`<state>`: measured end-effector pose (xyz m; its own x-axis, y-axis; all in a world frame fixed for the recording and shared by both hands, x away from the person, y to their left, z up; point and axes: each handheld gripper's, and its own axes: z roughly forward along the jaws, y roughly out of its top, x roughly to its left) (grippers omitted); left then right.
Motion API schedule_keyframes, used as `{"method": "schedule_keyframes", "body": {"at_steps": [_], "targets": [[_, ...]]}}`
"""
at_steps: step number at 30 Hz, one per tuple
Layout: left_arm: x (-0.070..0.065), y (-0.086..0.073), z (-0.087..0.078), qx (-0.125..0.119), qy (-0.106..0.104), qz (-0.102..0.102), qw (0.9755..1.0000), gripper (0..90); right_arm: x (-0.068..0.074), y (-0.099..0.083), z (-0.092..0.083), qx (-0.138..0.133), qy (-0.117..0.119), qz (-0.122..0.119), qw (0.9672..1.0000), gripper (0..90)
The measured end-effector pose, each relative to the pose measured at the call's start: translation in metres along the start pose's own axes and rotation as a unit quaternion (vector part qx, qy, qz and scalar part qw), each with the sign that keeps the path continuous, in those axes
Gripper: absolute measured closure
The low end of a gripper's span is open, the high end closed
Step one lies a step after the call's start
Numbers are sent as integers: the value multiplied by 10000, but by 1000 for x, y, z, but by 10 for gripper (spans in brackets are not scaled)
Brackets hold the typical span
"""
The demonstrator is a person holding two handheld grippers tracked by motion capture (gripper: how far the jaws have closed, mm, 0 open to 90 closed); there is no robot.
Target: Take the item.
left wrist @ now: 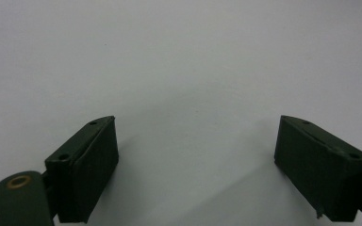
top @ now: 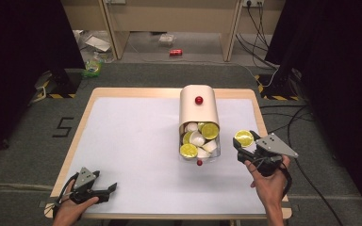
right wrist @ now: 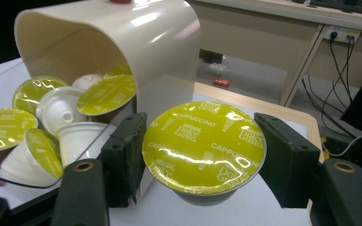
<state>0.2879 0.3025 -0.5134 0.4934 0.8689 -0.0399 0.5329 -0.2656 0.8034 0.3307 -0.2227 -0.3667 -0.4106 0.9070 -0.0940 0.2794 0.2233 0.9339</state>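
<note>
A cream arched box [top: 199,106] with a red knob stands mid-table, its clear drawer [top: 199,155] pulled toward me and holding several yellow-lidded and white coffee capsules [top: 189,150]. Right of the drawer, my right gripper [top: 242,141] is shut on one yellow-lidded capsule [top: 243,138], held lid-up above the table; in the right gripper view the capsule [right wrist: 203,146] sits squeezed between both pads, the box [right wrist: 122,42] behind it. My left gripper [top: 107,190] rests at the table's near-left corner, jaws open over bare white surface [left wrist: 184,70], with nothing between its fingers [left wrist: 89,165].
The white mat [top: 132,146] covers the wooden table [top: 259,117]. Cables [top: 301,141] trail off the right edge. A red can [top: 176,52] and clutter lie on the floor beyond the far edge, by desk legs.
</note>
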Motion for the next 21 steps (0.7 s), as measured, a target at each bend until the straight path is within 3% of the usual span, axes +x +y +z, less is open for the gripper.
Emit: {"method": "schedule_keyframes", "body": {"at_steps": [21], "targets": [[0, 0, 0, -6, -5, -3, 10000, 133, -18, -23, 12, 218, -229, 178, 9993, 382]]}}
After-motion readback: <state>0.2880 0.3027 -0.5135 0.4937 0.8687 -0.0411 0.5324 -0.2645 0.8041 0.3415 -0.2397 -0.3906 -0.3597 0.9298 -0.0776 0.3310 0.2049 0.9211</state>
